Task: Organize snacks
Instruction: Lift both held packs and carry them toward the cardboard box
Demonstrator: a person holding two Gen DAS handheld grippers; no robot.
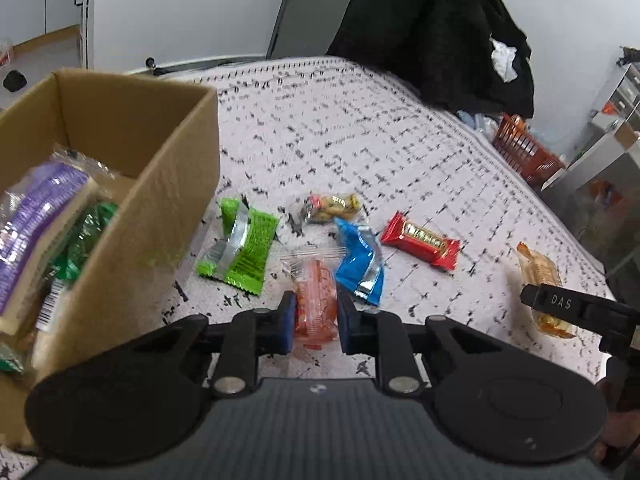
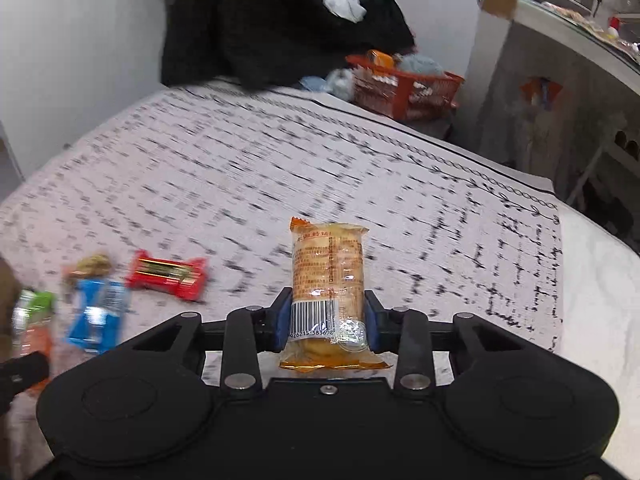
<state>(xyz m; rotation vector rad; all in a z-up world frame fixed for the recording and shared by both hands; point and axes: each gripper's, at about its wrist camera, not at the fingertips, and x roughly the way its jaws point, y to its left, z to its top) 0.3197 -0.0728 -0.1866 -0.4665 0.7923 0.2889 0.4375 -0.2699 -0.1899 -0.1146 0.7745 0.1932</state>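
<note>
The box (image 1: 160, 200) was matt brown cardboard, the table cover (image 1: 360, 140) rough woven cloth, the snack wrappers (like the red bar (image 1: 420, 240)) glossy, crinkly plastic film.

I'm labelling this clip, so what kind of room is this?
Probably a lived-in home room, not a lab: a patterned tablecloth, dark clothing draped behind it, and an orange basket of odds and ends.

On my right fingers (image 1: 560, 302), the letters "DAS". On the orange packet (image 2: 328, 280), barcode digits partly legible: "926215-38369". Other print unreadable.
</note>
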